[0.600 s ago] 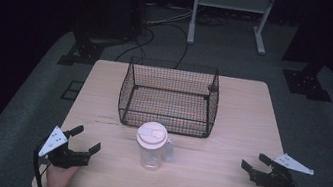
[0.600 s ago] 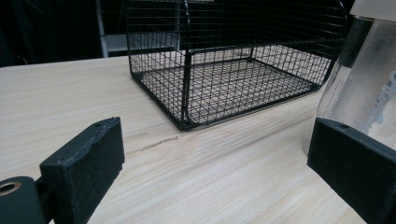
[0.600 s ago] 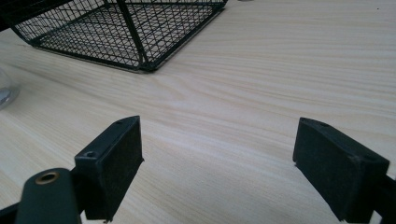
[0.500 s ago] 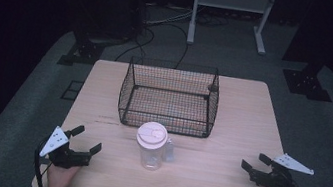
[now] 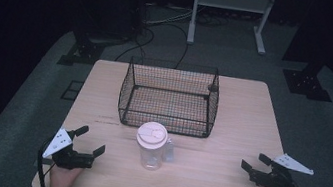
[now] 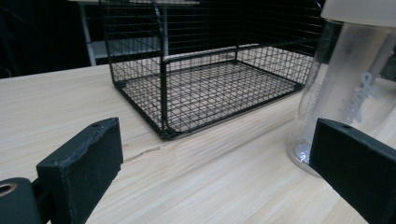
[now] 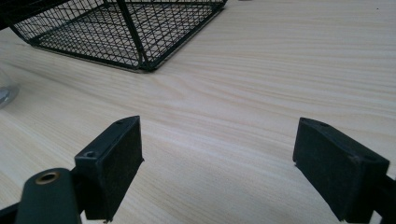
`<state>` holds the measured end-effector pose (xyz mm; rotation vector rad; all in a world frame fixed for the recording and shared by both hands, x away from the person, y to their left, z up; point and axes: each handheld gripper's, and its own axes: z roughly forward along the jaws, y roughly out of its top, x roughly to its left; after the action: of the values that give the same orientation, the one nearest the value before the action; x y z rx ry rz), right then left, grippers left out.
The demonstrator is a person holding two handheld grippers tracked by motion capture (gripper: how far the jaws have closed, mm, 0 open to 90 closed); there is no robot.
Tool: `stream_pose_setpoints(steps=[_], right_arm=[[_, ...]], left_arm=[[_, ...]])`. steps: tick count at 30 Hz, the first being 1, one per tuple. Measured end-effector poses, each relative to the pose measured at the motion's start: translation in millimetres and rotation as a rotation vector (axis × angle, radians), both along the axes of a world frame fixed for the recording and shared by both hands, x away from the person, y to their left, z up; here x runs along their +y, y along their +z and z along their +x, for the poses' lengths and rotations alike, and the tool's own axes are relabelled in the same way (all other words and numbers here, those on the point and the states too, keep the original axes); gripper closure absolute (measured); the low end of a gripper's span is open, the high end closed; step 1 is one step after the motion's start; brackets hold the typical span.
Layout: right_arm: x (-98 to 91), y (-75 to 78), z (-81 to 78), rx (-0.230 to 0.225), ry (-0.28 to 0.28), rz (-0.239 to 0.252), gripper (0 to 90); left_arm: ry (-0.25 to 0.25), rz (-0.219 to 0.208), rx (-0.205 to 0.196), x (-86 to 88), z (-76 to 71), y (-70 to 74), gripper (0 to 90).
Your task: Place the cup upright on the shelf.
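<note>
A clear plastic cup [image 5: 149,152] with a pale lid stands upright on the wooden table [image 5: 247,116], just in front of an empty black wire basket [image 5: 126,92]. My left gripper [image 5: 92,140] rests open at the table's front left, well left of the cup. In the left gripper view its jaws [image 6: 219,182] stand wide with bare wood between them, the cup [image 6: 345,79] is ahead on the right and the basket [image 6: 140,51] is ahead. My right gripper [image 5: 253,161] is open at the front right, its jaws [image 7: 219,168] spread over bare wood.
The basket [image 7: 130,42] sits at the table's middle back, and the cup's base [image 7: 5,93] shows at the left edge of the right gripper view. Beyond the table are a grey floor mat [image 5: 331,125], cables and a metal stand's legs [image 5: 195,12].
</note>
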<state>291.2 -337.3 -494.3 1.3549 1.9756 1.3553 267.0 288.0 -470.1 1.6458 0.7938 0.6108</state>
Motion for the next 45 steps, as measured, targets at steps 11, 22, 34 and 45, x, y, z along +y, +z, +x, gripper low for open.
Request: stream_pose_setpoints(steps=[11,22,34,45], right_arm=[[0.1,0.0,-0.1,0.001,0.0,-0.002,14.8],[0.3,0.0,-0.1,0.001,0.003,-0.002,14.8],[0.4,0.0,-0.3,0.001,0.006,-0.004,14.8],[0.7,0.0,-0.1,0.003,0.004,-0.005,14.8]], left_arm=[[-0.048,0.009,-0.026,-8.2,-4.1,5.1,1.6],[-0.096,0.037,-0.042,-19.7,-6.2,8.1,1.6],[-0.161,0.048,-0.045,-31.1,-7.9,10.3,1.6],[-0.237,0.078,-0.063,-46.3,-7.0,21.9,0.8]])
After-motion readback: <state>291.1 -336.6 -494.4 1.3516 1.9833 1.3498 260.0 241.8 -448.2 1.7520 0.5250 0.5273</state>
